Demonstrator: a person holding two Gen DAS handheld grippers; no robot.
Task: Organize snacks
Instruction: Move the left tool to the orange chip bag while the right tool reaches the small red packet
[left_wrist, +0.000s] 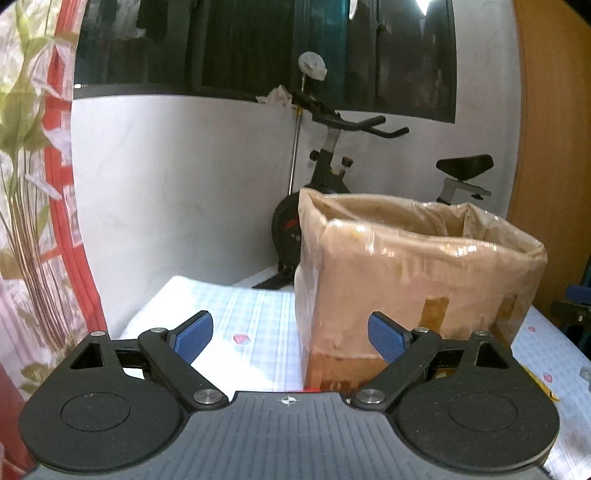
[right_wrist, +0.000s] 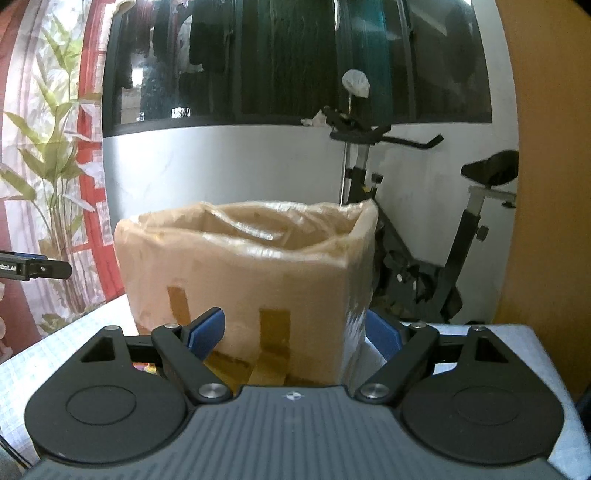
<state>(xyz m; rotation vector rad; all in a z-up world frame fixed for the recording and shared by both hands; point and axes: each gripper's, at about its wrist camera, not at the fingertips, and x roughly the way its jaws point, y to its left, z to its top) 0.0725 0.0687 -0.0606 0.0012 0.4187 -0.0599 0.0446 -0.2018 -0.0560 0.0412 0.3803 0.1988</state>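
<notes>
Left wrist view is showing the left tool (left_wrist: 290, 336) with its blue pads (left_wrist: 194, 336) spread wide and nothing between them, hovering low over a counter (left_wrist: 251, 314) that is wearing a pale checked cloth with small pink marks. A cardboard box (left_wrist: 417, 273) wrapped in clear plastic is standing upright on that cloth, open at the top, ahead and to the right of this tool. No snacks are showing inside it from this angle.

Right wrist view is showing the right tool (right_wrist: 293, 332) likewise released, its pads parted on either side of the near face of the same box (right_wrist: 258, 266), close to it; whether they are touching it cannot be told. A sliver of something colourful (right_wrist: 144, 367) is peeking out under the left finger, too hidden to identify.

Behind the counter an exercise bike (left_wrist: 332, 166) is standing against a white wall (left_wrist: 184, 177), under a dark window (left_wrist: 240, 44). A floral curtain with a red stripe (left_wrist: 37, 166) is hanging at the left, and a wooden panel (left_wrist: 554, 147) is rising at the right.
</notes>
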